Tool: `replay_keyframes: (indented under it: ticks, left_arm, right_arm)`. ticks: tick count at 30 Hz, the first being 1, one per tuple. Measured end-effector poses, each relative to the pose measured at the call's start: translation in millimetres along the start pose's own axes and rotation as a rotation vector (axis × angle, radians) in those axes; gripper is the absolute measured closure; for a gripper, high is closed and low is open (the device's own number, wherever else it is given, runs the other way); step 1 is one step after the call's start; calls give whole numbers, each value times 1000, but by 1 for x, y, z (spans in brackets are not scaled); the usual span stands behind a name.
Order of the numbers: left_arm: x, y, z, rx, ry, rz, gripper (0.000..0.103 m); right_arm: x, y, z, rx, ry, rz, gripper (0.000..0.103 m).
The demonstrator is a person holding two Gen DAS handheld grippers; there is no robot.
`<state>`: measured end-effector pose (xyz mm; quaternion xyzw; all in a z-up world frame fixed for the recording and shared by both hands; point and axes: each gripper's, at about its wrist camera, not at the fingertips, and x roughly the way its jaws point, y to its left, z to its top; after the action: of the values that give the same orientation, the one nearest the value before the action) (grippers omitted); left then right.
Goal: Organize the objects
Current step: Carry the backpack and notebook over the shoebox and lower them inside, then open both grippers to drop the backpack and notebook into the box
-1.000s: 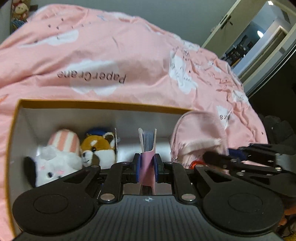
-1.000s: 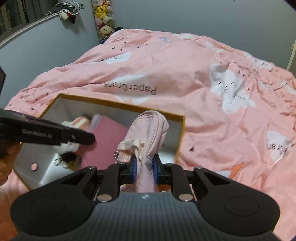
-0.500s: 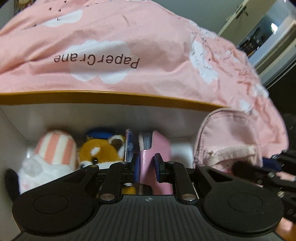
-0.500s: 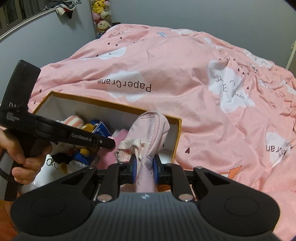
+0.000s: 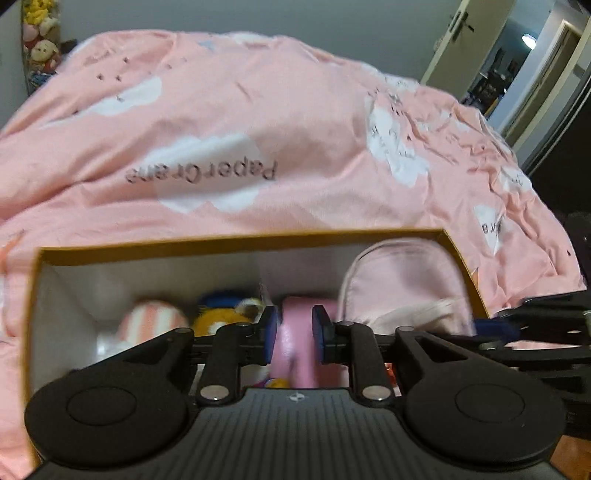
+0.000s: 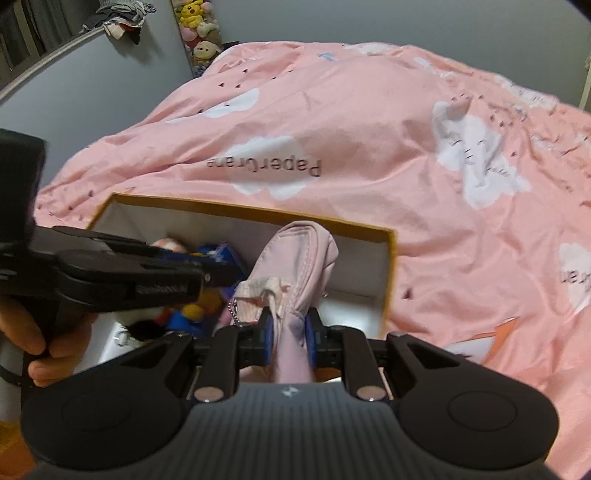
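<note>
A white box with a mustard rim [image 5: 240, 240] [image 6: 240, 210] lies on the bed. In it sit a striped plush [image 5: 155, 321], an orange fox plush [image 5: 221, 321], a pink notebook [image 5: 295, 347] and a pink pouch [image 5: 402, 280]. My left gripper [image 5: 294, 332] hangs over the box with the notebook standing between its jaws, which are opening and no longer pinch it. My right gripper [image 6: 290, 332] is shut on the near end of the pink pouch [image 6: 295, 266], which stands tilted at the box's right end. In the right wrist view the left gripper [image 6: 218, 275] reaches in from the left, held by a hand [image 6: 22, 332].
The box rests on a pink duvet with white clouds [image 5: 258, 129] that rises behind it. A grey wall and a column of plush toys [image 6: 199, 29] stand at the far left. A door [image 5: 454, 44] stands ajar at the far right.
The left gripper dipped deep into the box, then drew back a little, and its jaws have spread around the notebook. The right gripper still holds the pouch, slightly lower in the box.
</note>
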<state>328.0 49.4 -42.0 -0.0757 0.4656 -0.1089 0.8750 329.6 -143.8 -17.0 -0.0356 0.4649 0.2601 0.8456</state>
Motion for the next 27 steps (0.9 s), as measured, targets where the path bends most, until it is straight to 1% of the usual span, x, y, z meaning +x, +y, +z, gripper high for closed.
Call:
replay_keyframes:
  ticks: [2,3,7,9,11,13,14,16,19,21,22,25,27]
  left_arm:
    - [-11,3,-2,17,-21,48,74]
    - [-16,4,-4,25,-28,60,74]
    - [-27,10,-11,33,-31,35,74]
    - [-29,10,-14,53,-34,33,74]
    - [-29,9,-16,70,-29,29,74]
    - [-28,6,-19,101,-23,20,73]
    - [-28,3,-21,123,-20,14,71]
    - [-27,-4,-25,173,-14,11,70]
    - [-24,-15,-33,268,7,5,65]
    - [-21,-22,-38,331,39,-17,61]
    - [-20,-24,-40,351,49,-21,61]
    - [-18,-28,-47,412,73,-30,60]
    - [-14,-30,-50,444,97,-43,59]
  right_arm:
    - [8,2,2,31,14,30,85]
    - [13,2,3,50,21,39,85]
    - [35,-5,5,135,57,74,85]
    - [46,-9,4,173,76,89,85]
    - [55,-12,3,186,94,87,83]
    - [59,-13,2,183,105,73,80]
    - [61,-11,2,172,111,59,78]
    - [66,-5,4,147,124,29,72]
    - [71,3,5,83,135,-11,57]
    - [70,8,7,24,134,-45,53]
    - [68,9,9,6,132,-52,51]
    - [54,13,11,-61,118,-59,49]
    - [41,16,10,-118,121,-42,50]
